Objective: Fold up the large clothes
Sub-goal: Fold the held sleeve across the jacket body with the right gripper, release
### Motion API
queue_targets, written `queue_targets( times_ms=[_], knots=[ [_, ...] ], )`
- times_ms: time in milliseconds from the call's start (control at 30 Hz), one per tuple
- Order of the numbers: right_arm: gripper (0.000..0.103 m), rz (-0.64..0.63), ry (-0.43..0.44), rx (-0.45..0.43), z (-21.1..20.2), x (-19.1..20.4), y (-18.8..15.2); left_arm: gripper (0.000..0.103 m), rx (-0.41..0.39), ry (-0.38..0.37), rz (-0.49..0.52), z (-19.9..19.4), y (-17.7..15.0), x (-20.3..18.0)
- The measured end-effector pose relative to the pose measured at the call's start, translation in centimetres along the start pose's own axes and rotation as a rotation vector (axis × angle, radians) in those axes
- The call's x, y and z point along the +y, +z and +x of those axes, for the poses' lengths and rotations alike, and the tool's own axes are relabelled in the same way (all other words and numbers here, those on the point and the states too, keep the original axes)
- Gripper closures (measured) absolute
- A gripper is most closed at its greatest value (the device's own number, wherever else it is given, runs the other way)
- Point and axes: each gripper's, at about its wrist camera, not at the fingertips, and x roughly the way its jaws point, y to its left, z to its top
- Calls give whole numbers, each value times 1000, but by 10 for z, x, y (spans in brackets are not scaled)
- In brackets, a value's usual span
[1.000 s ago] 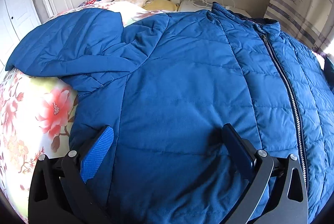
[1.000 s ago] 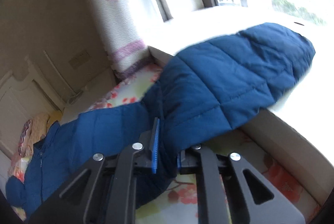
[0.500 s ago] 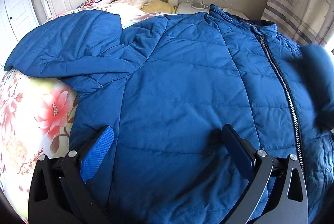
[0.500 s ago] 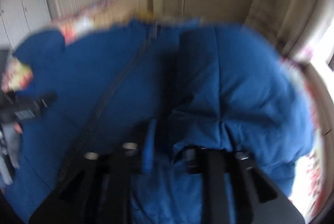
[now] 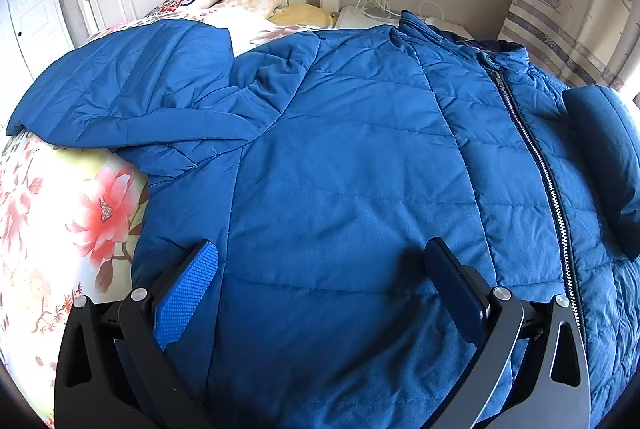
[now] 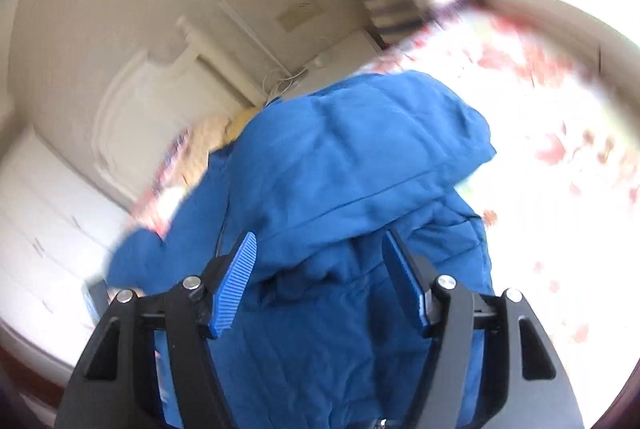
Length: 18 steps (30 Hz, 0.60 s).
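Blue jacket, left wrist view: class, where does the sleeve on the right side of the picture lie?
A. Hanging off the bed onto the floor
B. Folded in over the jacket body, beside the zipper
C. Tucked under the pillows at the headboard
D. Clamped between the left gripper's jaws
B: the sleeve rests on the front of the blue jacket, just right of the zipper.

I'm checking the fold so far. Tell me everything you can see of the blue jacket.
The blue jacket is quilted, puffy and matte, zipped shut along a metal zipper. It lies front-up on the floral bedsheet, collar toward the headboard. One sleeve sprawls sideways; the other sleeve is folded over the chest.
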Motion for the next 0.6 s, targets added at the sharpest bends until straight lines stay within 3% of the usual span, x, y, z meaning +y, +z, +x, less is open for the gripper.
queue_targets(
  times_ms=[133, 200, 233, 300, 433, 533, 600],
  knots=[
    [48, 79, -15, -13, 21, -11, 18, 4, -5, -11, -4, 0, 0, 1],
    [75, 98, -37, -63, 21, -10, 18, 4, -7, -18, -4, -1, 0, 1],
    [78, 64, -51, -94, 21, 2, 20, 4, -9, -22, -4, -1, 0, 1],
    [83, -139, -117, -174, 14, 51, 18, 5, -15, -34, -4, -2, 0, 2],
    [84, -569, -162, -201, 31, 158, -20, 11, -26, -52, -23, -4, 0, 6],
    [80, -827, -145, -53, 84, 215, -51, 11, -40, -97, -60, -6, 0, 14],
    [66, -936, -156, 104, 124, 231, -76, 10, -46, -126, -91, -7, 0, 21]
  ],
)
